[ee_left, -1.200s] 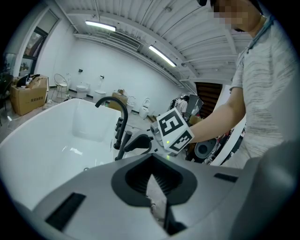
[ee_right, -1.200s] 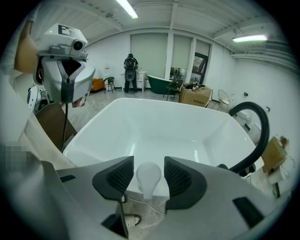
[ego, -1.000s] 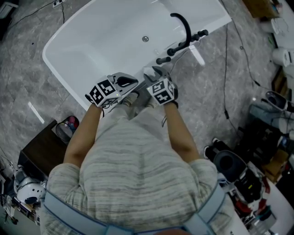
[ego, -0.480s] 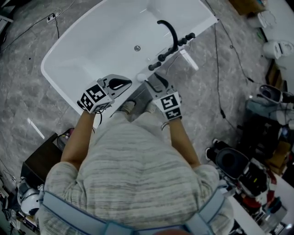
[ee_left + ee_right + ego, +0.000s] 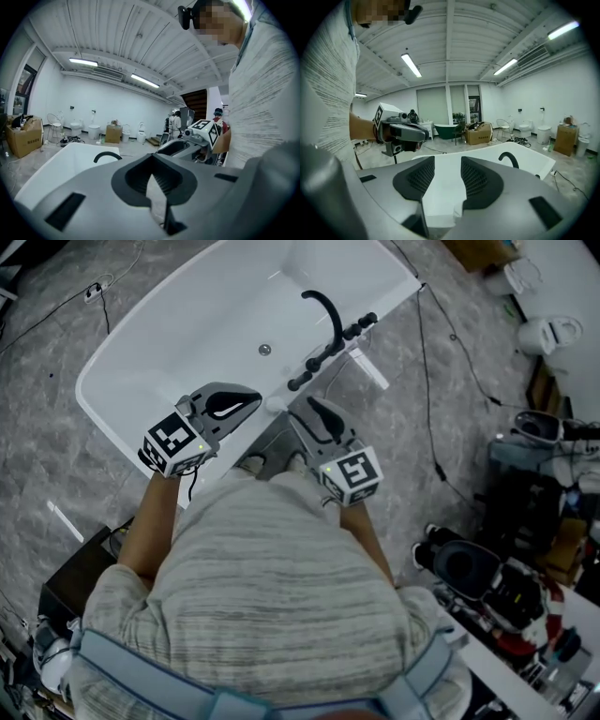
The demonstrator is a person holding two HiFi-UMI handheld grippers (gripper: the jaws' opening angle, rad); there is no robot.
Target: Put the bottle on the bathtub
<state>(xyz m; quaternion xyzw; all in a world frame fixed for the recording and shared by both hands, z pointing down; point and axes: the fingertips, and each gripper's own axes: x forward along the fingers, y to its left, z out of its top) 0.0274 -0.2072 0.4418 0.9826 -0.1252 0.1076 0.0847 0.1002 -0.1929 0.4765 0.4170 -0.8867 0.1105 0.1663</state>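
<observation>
A white bathtub point(image 5: 103, 409) with a black faucet point(image 5: 323, 310) lies in front of me on the grey floor. On its near rim stands a small white round-topped object point(image 5: 274, 403), apparently the bottle seen from above. My left gripper point(image 5: 249, 398) hovers just left of it, jaws shut and empty. Just right of it is my right gripper point(image 5: 306, 410), open, holding nothing and not touching it. Through the left gripper point(image 5: 151, 180) I see the tub point(image 5: 61, 164) and the faucet point(image 5: 107, 155). Between the parted pads of the right gripper point(image 5: 443, 180) only the tub point(image 5: 525, 161) shows.
A dark low cabinet point(image 5: 75, 568) stands at my left. Cables point(image 5: 427, 381) run over the floor right of the tub. Equipment and boxes point(image 5: 497, 587) crowd the right side. Cardboard boxes point(image 5: 480, 133) and toilets stand further back in the room.
Both grippers have drawn back from the tub rim toward my body and spread apart. The white bottle stays on the rim, free of the right gripper.
</observation>
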